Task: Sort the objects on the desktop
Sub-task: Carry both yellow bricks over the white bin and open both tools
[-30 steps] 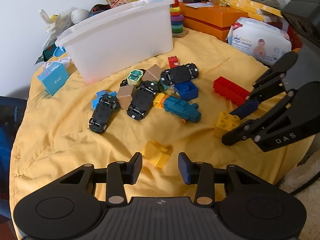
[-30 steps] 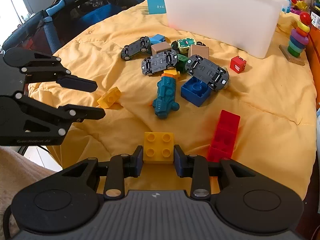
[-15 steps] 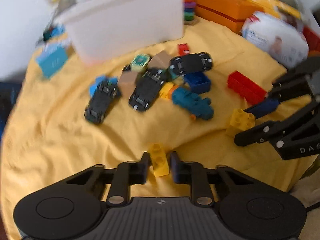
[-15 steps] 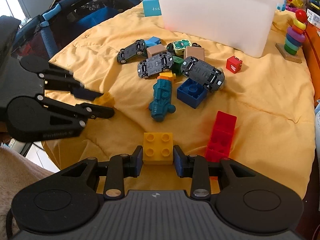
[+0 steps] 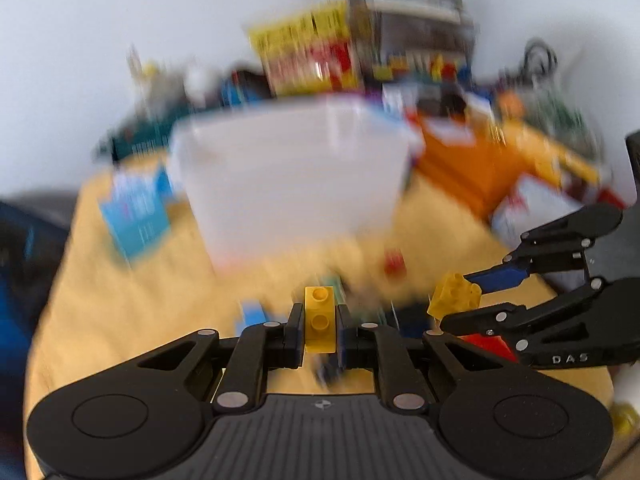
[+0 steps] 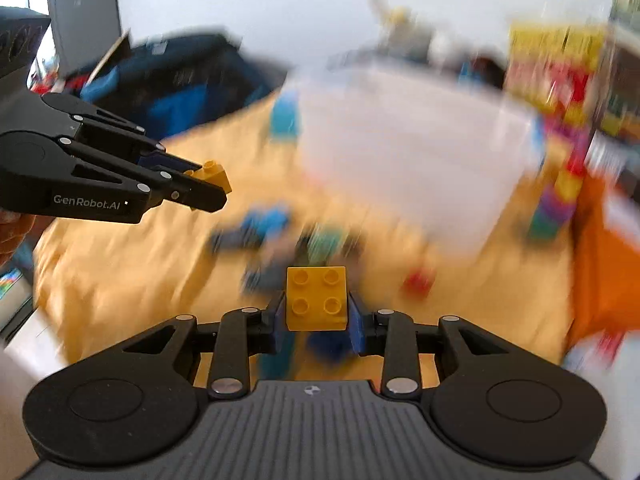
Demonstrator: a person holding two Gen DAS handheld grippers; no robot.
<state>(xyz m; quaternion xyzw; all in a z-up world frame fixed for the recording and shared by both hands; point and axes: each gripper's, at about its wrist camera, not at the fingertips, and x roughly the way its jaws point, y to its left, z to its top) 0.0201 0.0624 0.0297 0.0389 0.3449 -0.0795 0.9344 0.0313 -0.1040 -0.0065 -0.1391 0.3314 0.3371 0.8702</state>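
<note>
Step in hand, as I judge it: carry phase. Both grippers are loaded and raised toward the white translucent plastic bin (image 5: 288, 184), which fills the upper middle of both frames. Background heavily motion-blurred in both views.

Left gripper (image 5: 319, 320): fingers closed on a narrow yellow plastic two-stud brick (image 5: 319, 318), held upright at lower centre of the left wrist frame, clear of the yellow quilted cloth (image 5: 120, 320) covering the tabletop.

Right gripper (image 6: 318, 308): fingers closed on a square yellow plastic four-stud brick (image 6: 317, 298), studs facing the camera, lower centre of the right wrist frame.

Next move, by my reading: bring each brick over the bin rim, then part the fingers to drop it. Both grippers converge on one opening, so they need to stay apart; rim height must be cleared first. Whether the bin is the intended destination for yellow bricks is an assumption.

View differences:
- Left wrist view shows the right gripper side-on at right middle, its brick tilted between the tips; a small red block (image 5: 394, 262) lies below the bin. Boxes and packets behind the bin, too blurred to identify.
- Right wrist view shows the left gripper at left middle with only a corner of its brick protruding, plus a stacked multicolour ring toy (image 6: 560, 196) at right and dark blue furniture (image 6: 180, 88) at upper left, both absent or unreadable in the other view.
- Remaining toys on the cloth appear as smears in both.
</note>
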